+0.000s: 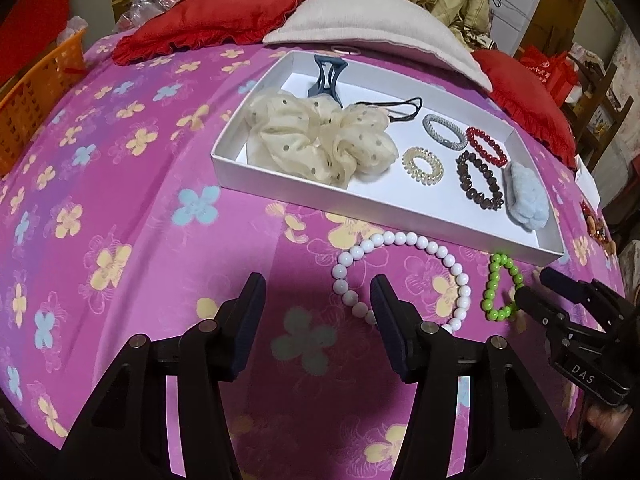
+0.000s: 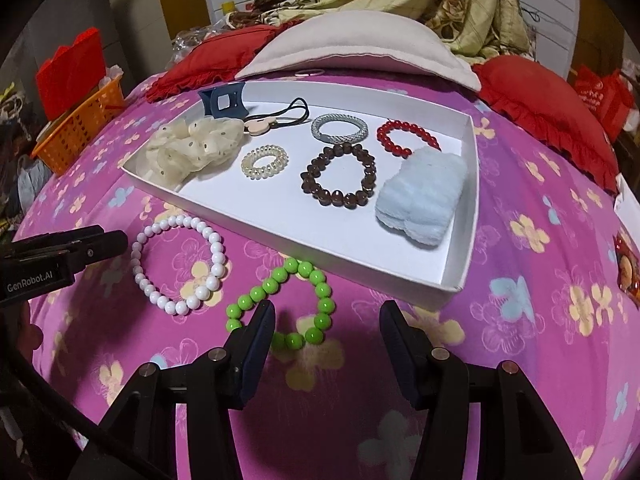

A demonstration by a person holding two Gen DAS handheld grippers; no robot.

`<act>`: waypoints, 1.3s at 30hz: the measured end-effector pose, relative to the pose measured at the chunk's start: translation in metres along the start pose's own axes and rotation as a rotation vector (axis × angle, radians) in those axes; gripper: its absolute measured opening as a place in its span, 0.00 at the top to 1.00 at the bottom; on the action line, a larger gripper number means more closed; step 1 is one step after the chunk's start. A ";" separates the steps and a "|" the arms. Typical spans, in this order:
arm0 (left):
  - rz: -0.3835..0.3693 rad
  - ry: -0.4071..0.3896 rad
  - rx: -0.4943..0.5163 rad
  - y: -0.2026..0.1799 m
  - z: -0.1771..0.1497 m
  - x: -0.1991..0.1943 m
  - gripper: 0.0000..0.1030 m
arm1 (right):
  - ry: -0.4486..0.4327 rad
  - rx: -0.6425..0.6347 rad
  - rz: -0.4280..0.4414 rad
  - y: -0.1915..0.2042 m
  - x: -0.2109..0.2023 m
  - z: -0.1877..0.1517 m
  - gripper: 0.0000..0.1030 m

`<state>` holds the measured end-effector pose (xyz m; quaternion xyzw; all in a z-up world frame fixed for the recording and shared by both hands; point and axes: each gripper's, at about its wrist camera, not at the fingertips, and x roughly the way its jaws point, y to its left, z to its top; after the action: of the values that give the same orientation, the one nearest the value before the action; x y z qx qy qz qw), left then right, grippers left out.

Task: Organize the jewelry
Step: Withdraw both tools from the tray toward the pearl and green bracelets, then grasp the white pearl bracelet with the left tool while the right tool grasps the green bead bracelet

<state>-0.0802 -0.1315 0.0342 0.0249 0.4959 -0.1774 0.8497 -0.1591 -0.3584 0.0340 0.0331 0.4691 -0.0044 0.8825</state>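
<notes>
On the pink flowered bedspread, a white bead bracelet [image 1: 404, 276] [image 2: 180, 264] and a green bead bracelet [image 1: 502, 288] [image 2: 292, 304] lie in front of a white tray [image 1: 400, 200] [image 2: 320, 232]. My left gripper [image 1: 318, 284] [image 2: 114, 236] is open low over the cloth, with the white bracelet's left arc just inside its right finger and no pad pressing on it. My right gripper [image 2: 327, 308] [image 1: 534, 286] is open over the green bracelet, whose near and right beads lie between its fingers; the left finger hides a few beads.
The tray holds a cream scrunchie [image 1: 320, 140], blue claw clip [image 1: 326, 76], black hair tie [image 1: 392, 106], silver band [image 2: 340, 128], red bracelet [image 2: 406, 136], brown bracelet [image 2: 340, 176], clear coil tie [image 2: 264, 160] and pale blue fluffy piece [image 2: 422, 196]. Pillows lie behind, an orange basket [image 1: 32, 100] at left.
</notes>
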 end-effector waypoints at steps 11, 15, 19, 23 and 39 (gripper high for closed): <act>0.015 0.036 -0.002 -0.001 0.002 0.018 0.48 | -0.014 -0.035 -0.033 -0.003 0.011 -0.002 0.54; 0.025 0.035 0.001 -0.004 0.003 0.021 0.47 | -0.024 -0.025 -0.018 -0.007 0.010 -0.003 0.54; 0.033 0.030 0.006 -0.010 0.006 0.024 0.40 | -0.048 -0.066 -0.020 -0.004 0.010 -0.004 0.69; 0.028 0.023 0.026 -0.017 0.008 0.026 0.41 | -0.064 -0.074 -0.014 -0.003 0.009 -0.004 0.91; -0.057 -0.052 0.044 -0.023 0.011 -0.008 0.92 | -0.159 -0.032 0.109 -0.003 -0.042 0.004 0.91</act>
<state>-0.0822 -0.1536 0.0497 0.0247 0.4703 -0.2129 0.8561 -0.1794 -0.3625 0.0704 0.0440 0.3952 0.0484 0.9163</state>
